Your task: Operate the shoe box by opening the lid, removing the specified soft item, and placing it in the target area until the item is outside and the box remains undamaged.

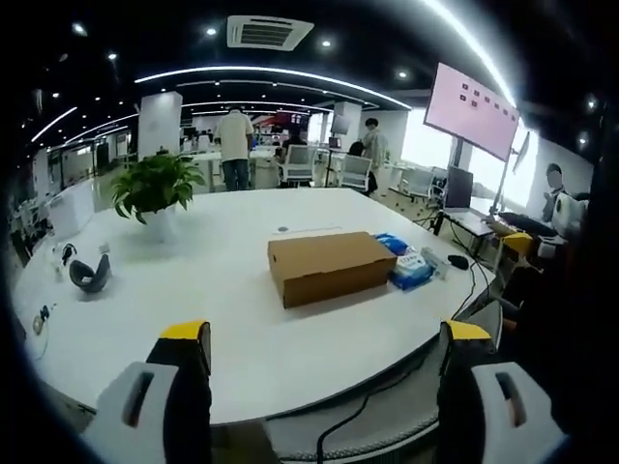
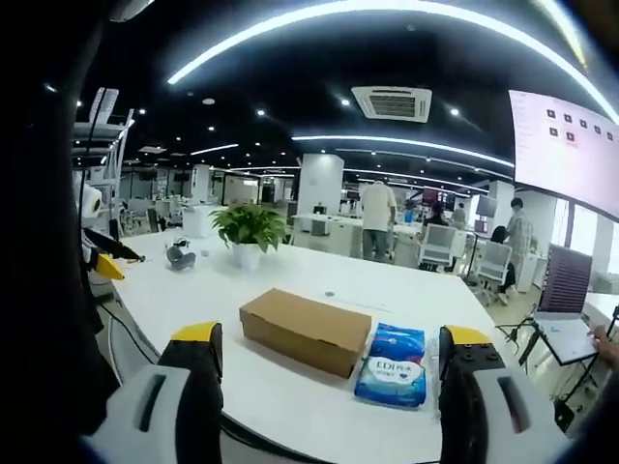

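Yellow-tipped jaws of the left gripper are standing wide apart and holding nothing, hanging off the near edge of the white table. In the right gripper view the right gripper is likewise spread wide and empty.

Well ahead of both, the cardboard shoe box is sitting flat on the table with its lid down, so the soft item inside is hidden. A blue tissue pack is lying just beside one short end.

I judge the main risks to be crushing or tearing the thin cardboard if a jaw is pinching the lid too hard, and the light box sliding toward the tissue pack if it is lifted without being braced.

In the left gripper view the box's long axis is running roughly across the picture, a long side facing the camera. A potted plant is standing well apart from it.
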Motion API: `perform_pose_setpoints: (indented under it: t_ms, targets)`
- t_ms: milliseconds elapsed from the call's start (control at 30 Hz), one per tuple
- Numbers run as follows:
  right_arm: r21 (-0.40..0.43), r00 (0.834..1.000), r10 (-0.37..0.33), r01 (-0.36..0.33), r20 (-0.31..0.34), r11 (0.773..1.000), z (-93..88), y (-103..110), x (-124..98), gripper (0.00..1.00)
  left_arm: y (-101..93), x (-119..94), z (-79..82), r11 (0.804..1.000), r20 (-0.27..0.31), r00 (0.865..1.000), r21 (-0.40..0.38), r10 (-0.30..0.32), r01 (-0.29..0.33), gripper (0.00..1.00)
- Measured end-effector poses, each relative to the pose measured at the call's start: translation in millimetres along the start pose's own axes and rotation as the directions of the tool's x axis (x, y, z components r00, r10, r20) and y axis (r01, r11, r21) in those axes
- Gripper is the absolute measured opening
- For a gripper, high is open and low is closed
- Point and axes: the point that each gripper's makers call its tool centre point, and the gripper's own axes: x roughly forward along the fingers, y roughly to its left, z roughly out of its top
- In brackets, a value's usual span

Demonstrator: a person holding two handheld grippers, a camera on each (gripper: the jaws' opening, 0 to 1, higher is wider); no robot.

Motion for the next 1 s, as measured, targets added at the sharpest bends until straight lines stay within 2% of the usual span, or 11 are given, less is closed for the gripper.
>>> perform_pose_setpoints:
  t_ms: [233,333,400,467,767,800,900,1000]
  targets:
    - [-0.032,1.000,0.027,-0.028,-0.010,0.999,1.0,7,-2,0.93,-4.7,0,3.3,0.998,-0.005,1.000,-0.058,0.017,-0.017,0.99]
    - [-0.035,0.999,0.032,-0.033,-0.013,0.999,1.5,10,-2,0.92,7.2,-5,12.1,0.995,0.035,0.998,-0.086,0.055,-0.052,0.99]
    - [-0.036,0.999,0.039,-0.039,-0.017,0.999,1.5,13,-2,0.92,19.0,-7,10.9,0.990,0.023,0.995,-0.106,0.095,-0.092,0.97]
    - [-0.041,0.999,0.046,-0.047,-0.024,0.998,1.6,15,-2,0.92,26.5,-9,11.4,0.986,0.019,0.994,-0.127,0.111,-0.108,0.96]
    - [-0.035,0.999,0.032,-0.032,-0.015,0.999,9.0,17,-2,0.92,27.9,-12,13.8,0.986,0.018,0.996,-0.141,0.092,-0.089,0.96]
    - [-0.038,0.999,0.032,-0.032,-0.017,0.999,8.8,18,-2,0.91,26.8,-12,13.1,0.985,0.017,0.996,-0.151,0.091,-0.087,0.96]
    - [-0.050,0.999,0.028,-0.029,-0.018,0.998,9.2,20,-2,0.91,20.9,-14,11.3,0.966,0.023,0.996,-0.246,0.086,-0.077,0.96]
    - [-0.046,1.000,0.013,-0.013,-0.019,0.999,8.3,19,-3,0.91,17.6,-15,5.0,0.965,0.011,0.997,-0.250,0.081,-0.076,0.96]
